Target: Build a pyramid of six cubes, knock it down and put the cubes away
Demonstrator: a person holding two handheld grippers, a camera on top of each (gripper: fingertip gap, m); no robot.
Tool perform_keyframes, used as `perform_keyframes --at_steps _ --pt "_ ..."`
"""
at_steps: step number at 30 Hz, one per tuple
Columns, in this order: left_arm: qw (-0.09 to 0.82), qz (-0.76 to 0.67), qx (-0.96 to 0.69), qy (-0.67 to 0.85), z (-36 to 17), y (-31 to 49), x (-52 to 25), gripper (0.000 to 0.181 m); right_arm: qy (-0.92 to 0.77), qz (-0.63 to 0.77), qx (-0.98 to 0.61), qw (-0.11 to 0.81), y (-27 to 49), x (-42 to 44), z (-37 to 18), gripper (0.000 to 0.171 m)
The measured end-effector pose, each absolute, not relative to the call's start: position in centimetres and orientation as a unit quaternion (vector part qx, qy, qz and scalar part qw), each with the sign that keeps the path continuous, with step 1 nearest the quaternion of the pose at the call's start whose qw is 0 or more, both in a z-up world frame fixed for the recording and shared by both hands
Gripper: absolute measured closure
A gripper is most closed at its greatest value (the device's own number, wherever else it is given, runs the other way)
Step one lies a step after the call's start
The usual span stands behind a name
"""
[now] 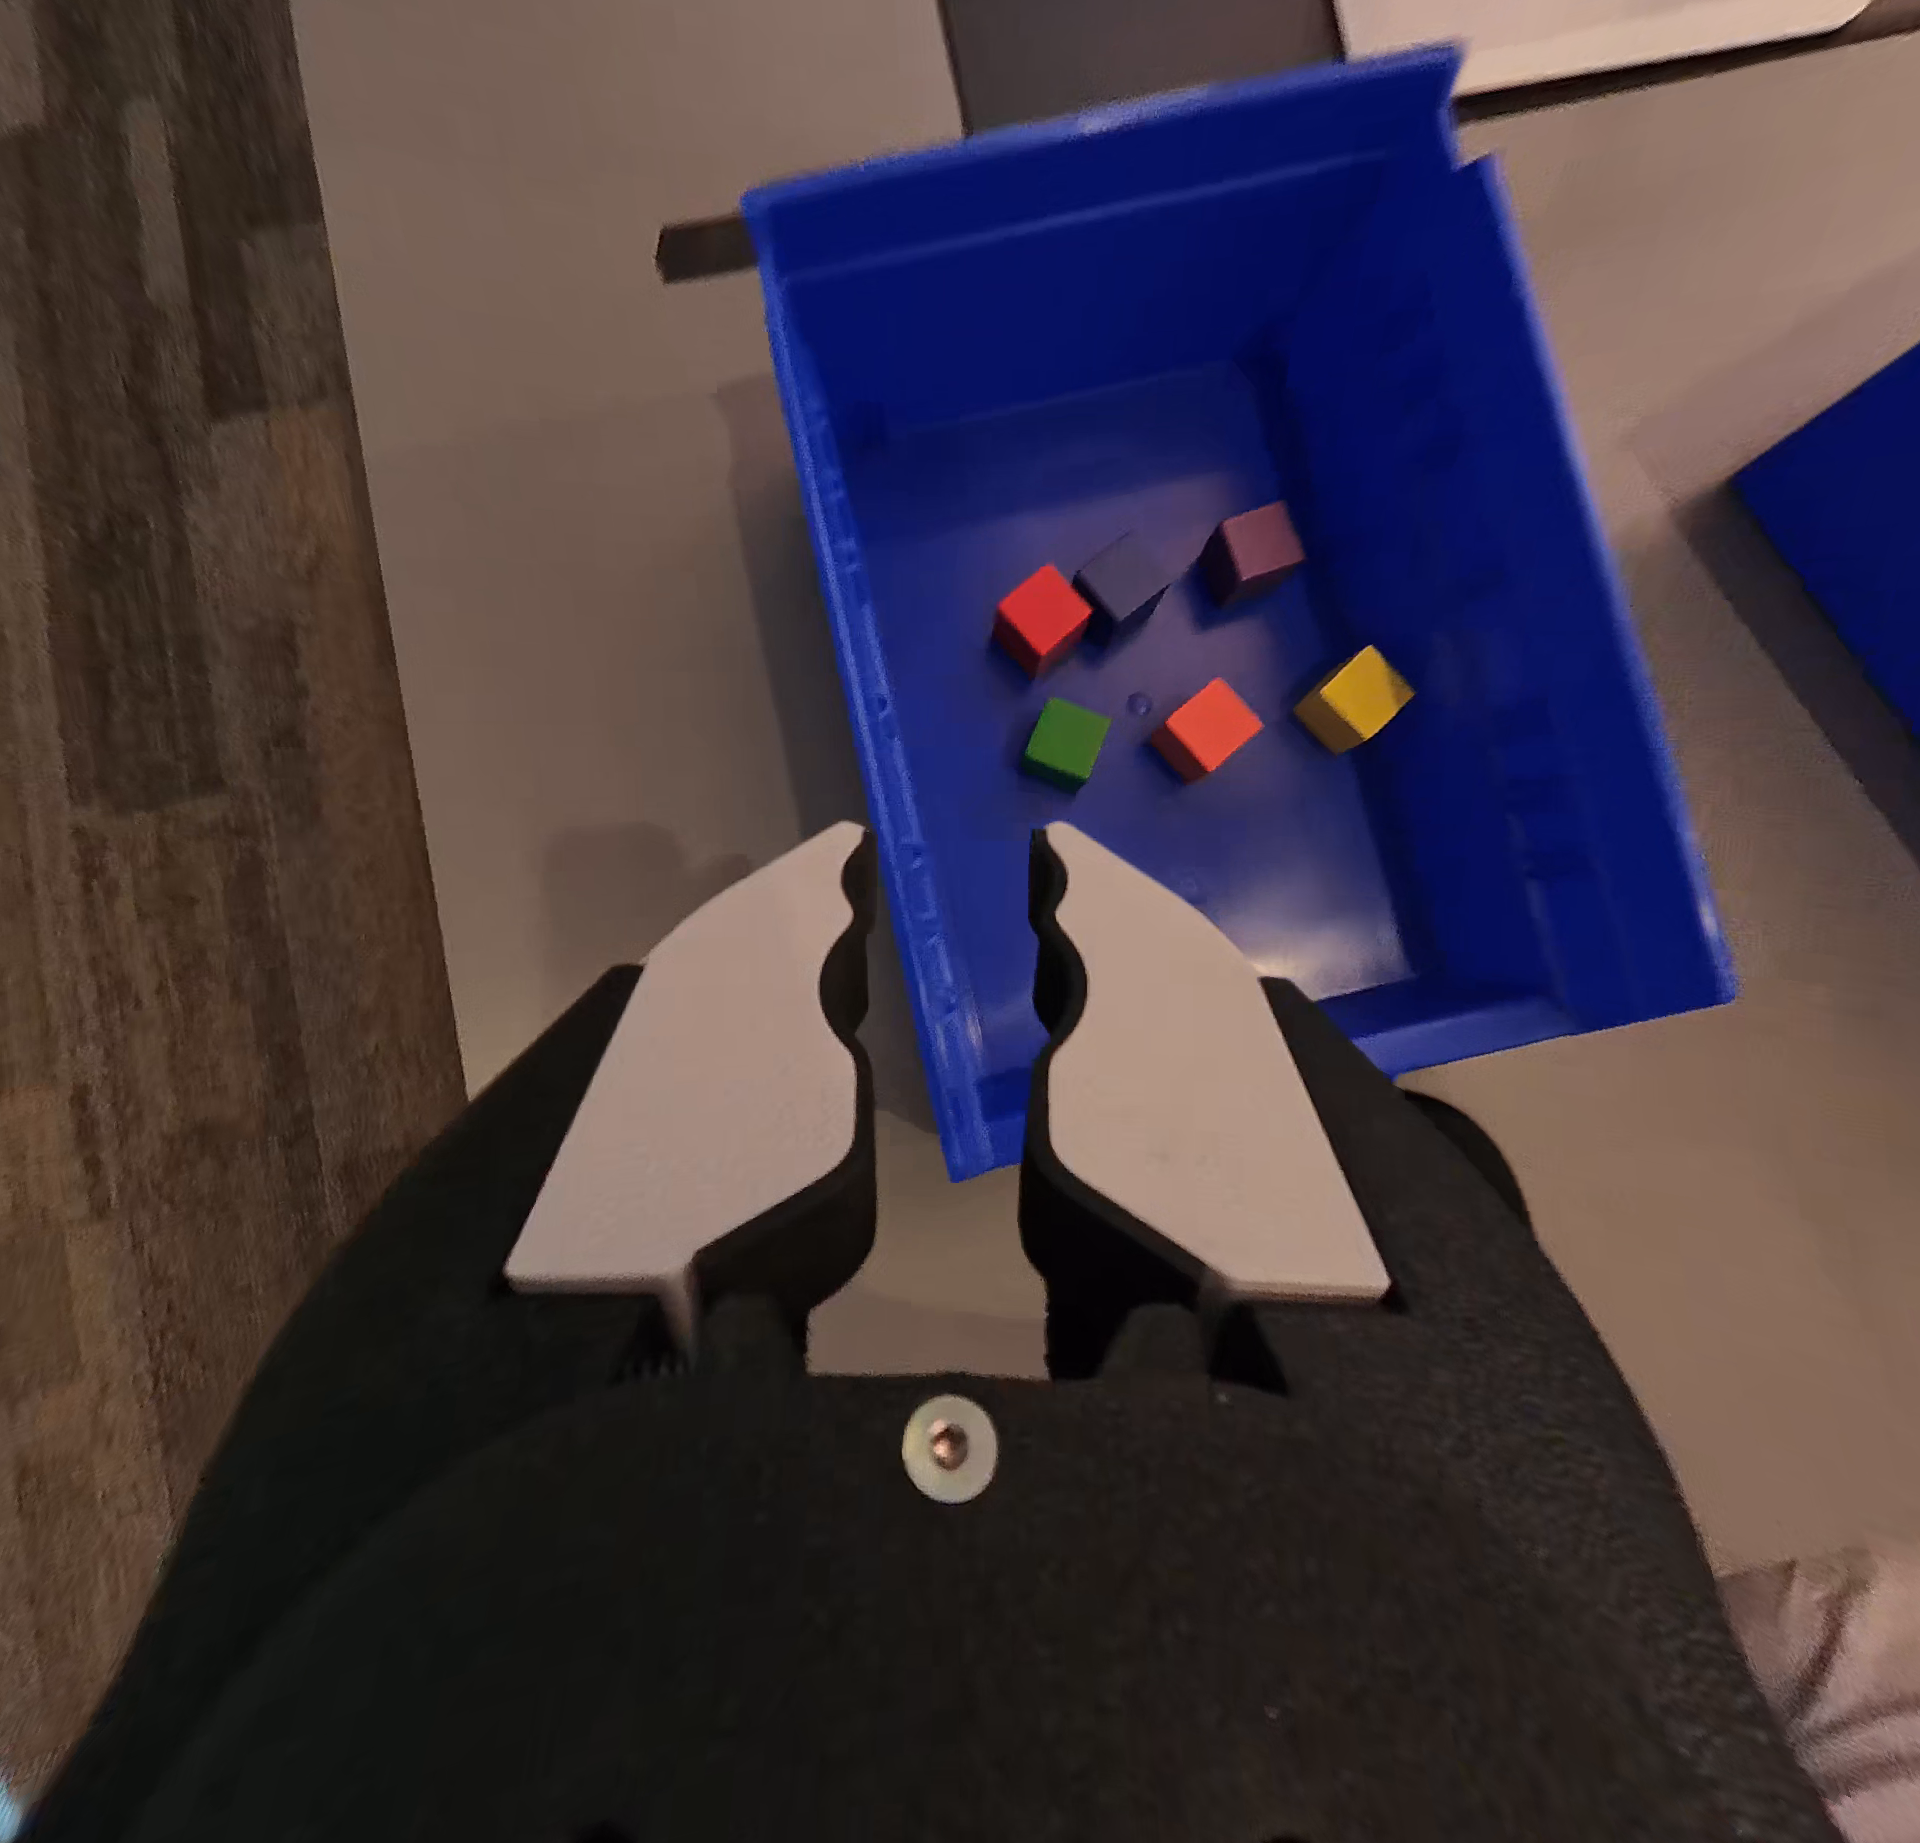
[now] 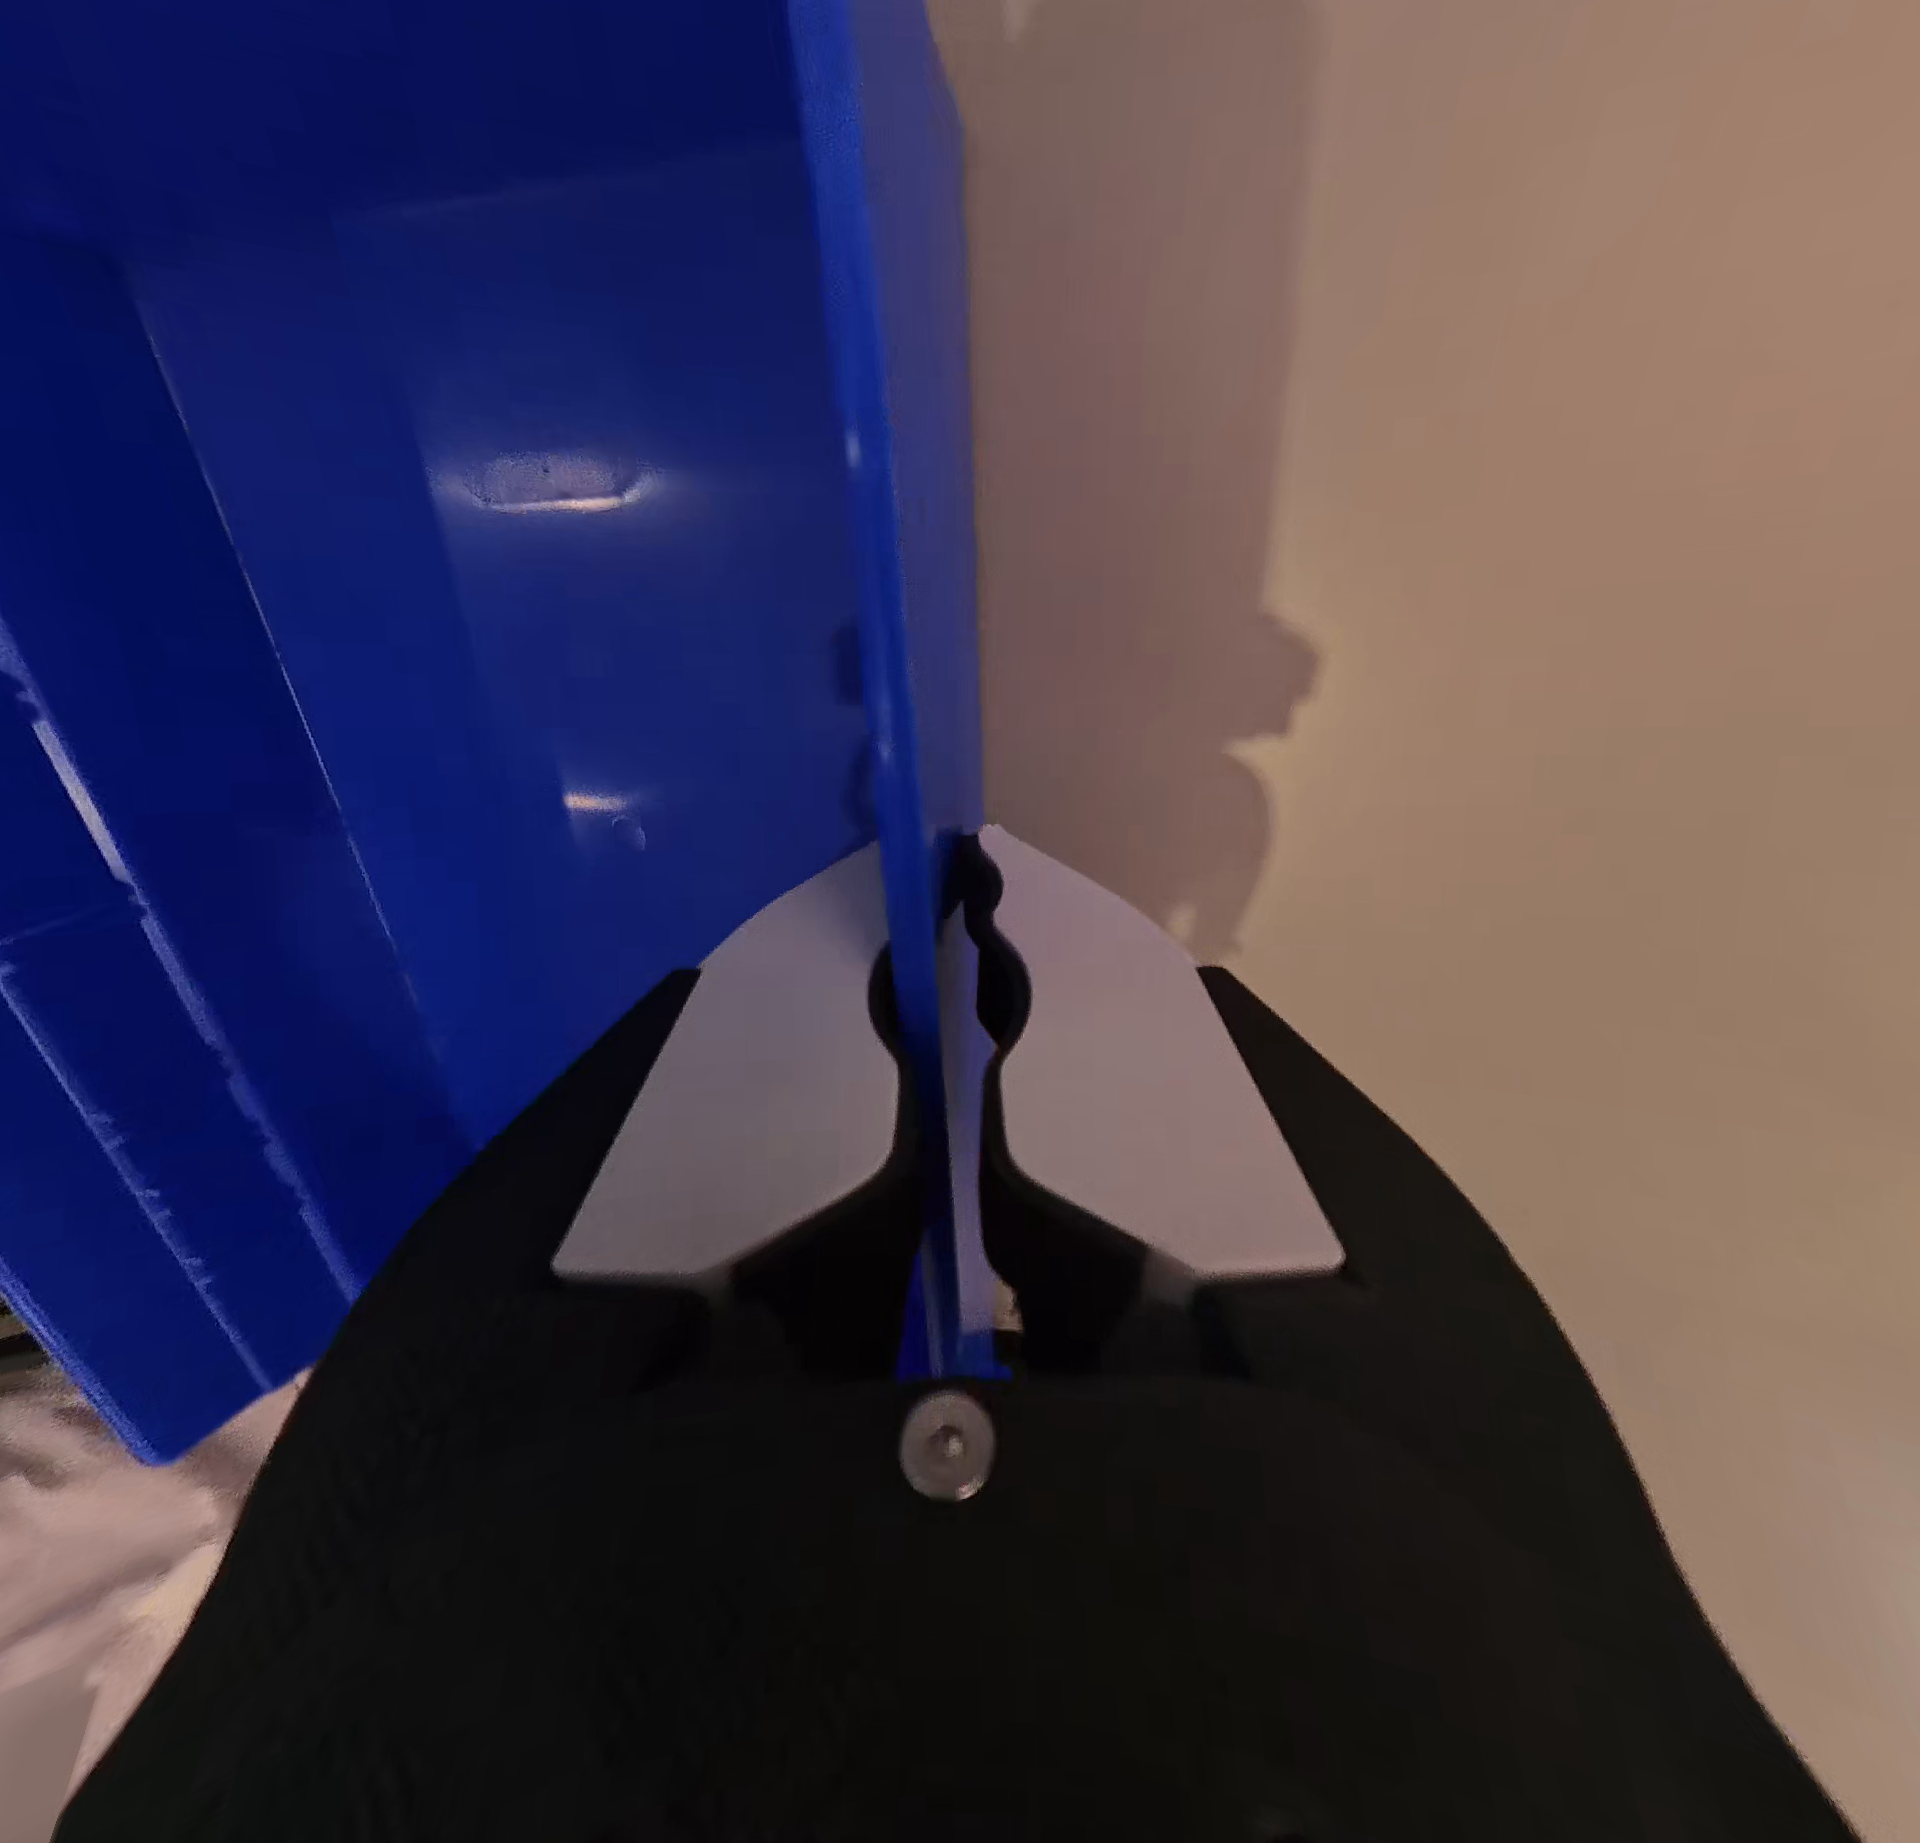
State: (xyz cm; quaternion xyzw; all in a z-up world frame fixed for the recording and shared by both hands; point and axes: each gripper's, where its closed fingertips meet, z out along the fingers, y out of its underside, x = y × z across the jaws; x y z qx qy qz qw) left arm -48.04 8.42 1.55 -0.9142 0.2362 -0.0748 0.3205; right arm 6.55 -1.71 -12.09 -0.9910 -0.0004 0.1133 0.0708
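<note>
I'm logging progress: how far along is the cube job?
All six cubes, among them the red and yellow ones, lie loose in the blue bin; no pyramid stands. The right gripper is shut on a bin wall; the left gripper is open. Whether this is the start or the end, I cannot tell.

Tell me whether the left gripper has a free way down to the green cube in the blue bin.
Probably yes. The left gripper is open and hovers over the near corner of the blue bin, whose top is uncovered. The green cube lies just beyond, apart from the other cubes, though close to the bin's side wall.
</note>
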Motion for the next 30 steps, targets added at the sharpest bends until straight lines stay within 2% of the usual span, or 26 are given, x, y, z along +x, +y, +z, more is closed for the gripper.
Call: perform_keyframes --at_steps 6,12,16,19,30 --pt "0.415 -0.068 -0.873 0.246 6.0 9.0 -45.8 0.157 0.056 0.106 -0.989 0.081 -3.1 16.0 -12.1 0.164" --pt "0.542 -0.145 -0.785 0.263 12.8 6.9 -42.0 0.156 0.117 0.098 -0.981 0.12 -4.5 24.2 -12.2 0.165" --pt "0.609 -0.233 -0.7 0.291 16.5 3.9 -39.3 0.141 0.118 0.083 -0.981 0.13 -5.3 27.4 -12.2 0.164" --pt "0.647 -0.269 -0.644 0.309 18.2 2.0 -38.1 0.141 0.12 0.089 -0.98 0.131 -5.8 28.5 -12.2 0.164" --pt "0.659 -0.301 -0.61 0.321 19.3 0.4 -36.3 0.134 0.076 0.087 -0.983 0.14 -7.0 28.7 -12.2 0.163"
